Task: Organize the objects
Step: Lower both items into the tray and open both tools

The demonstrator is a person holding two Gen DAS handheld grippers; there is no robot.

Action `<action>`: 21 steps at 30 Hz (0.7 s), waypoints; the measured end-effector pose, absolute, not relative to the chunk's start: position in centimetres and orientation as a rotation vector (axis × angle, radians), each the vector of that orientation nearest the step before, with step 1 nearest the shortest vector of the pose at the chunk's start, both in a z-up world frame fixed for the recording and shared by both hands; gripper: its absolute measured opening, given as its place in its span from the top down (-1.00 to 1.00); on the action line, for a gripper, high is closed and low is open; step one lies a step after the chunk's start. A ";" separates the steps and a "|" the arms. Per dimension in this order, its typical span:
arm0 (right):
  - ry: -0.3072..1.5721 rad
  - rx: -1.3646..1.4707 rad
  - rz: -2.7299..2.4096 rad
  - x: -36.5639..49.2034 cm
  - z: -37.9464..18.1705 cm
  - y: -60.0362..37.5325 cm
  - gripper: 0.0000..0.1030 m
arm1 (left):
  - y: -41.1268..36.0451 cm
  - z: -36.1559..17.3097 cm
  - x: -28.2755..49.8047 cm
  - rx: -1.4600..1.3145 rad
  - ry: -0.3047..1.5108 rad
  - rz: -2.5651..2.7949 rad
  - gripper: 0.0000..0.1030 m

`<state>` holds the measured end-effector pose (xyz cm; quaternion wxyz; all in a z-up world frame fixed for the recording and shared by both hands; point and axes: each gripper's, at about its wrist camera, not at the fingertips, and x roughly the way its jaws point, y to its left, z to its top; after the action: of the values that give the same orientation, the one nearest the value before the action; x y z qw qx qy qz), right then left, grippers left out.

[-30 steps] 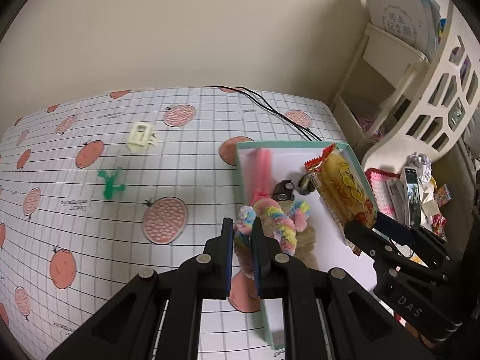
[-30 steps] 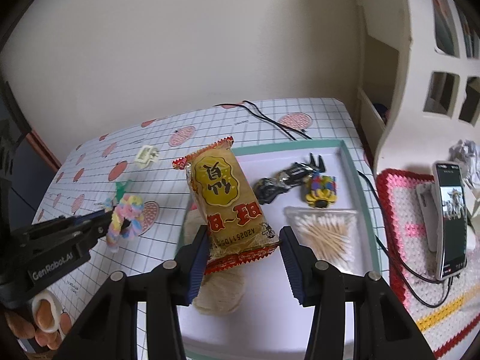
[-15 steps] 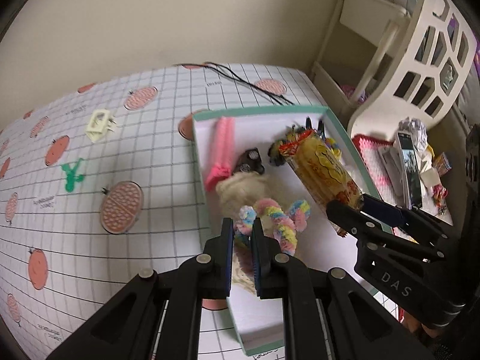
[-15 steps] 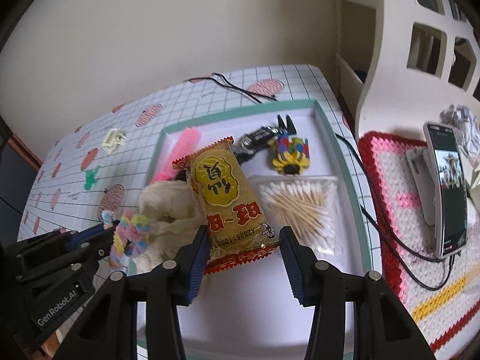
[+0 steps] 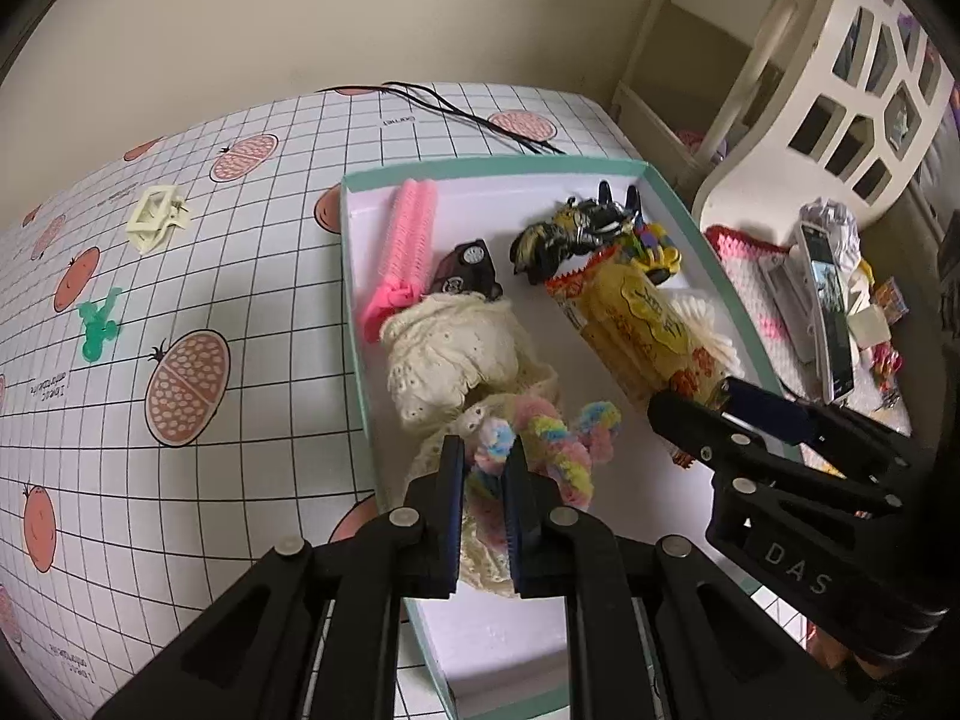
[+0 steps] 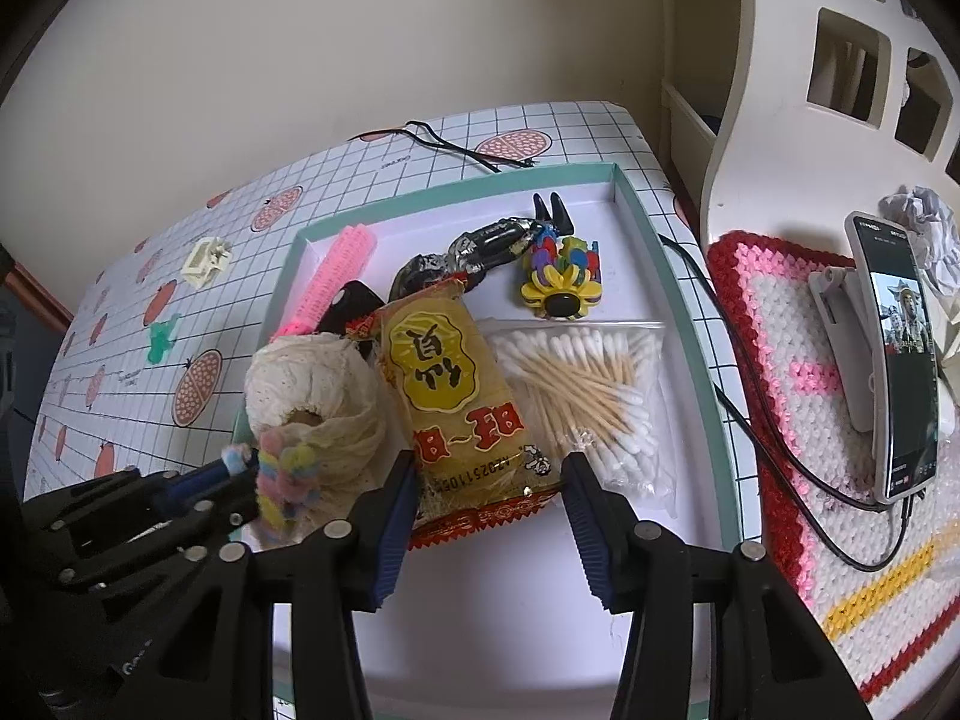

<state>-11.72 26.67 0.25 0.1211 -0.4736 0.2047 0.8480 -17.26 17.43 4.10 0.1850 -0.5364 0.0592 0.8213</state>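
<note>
Both loads are over the tray (image 6: 678, 276). Left hand-held gripper (image 5: 485, 468) is clamped on a rainbow pipe-cleaner twist (image 5: 552, 444) near the lace roll (image 5: 450, 354); right hand-held gripper (image 6: 489, 480), jaws just easing apart, brackets the snack pack (image 6: 462, 396). Next: let go, w/ care.

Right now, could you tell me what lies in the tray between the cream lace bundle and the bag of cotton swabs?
The yellow snack packet, its lower end between the right tool's pads; the right wrist view shows it.

Glossy crinkled foil-plastic snack packet (image 6: 459, 396), fuzzy pastel chenille twist (image 5: 555, 441), matt cream eyelet cloth bundle (image 5: 453, 354), wooden-stemmed cotton swabs (image 6: 591, 387) in clear shiny bag, smooth white tray (image 6: 630, 207) with teal rim, wipe-clean gridded tablecloth (image 5: 240, 240).
</note>
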 end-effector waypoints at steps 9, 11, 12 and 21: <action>0.654 -1.340 2.489 -11.5 0.7 27.3 -0.07 | 17.1 3.4 -17.4 -1.541 0.107 2.289 0.28; 0.661 -1.332 2.487 -11.4 0.7 27.4 -0.07 | 16.9 3.5 -17.5 -1.548 0.082 2.280 0.19; 0.667 -1.329 2.488 -11.4 0.7 27.5 -0.07 | 16.7 3.5 -17.6 -1.553 0.065 2.276 0.14; 0.670 -1.296 2.499 -11.1 1.1 27.7 -0.17 | 16.3 4.1 -17.9 -1.546 -0.004 2.256 -0.15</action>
<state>-11.11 27.69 1.15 0.1237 -0.4444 0.2296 0.8570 -17.92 16.30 4.07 0.2021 -0.5535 -0.0016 0.8079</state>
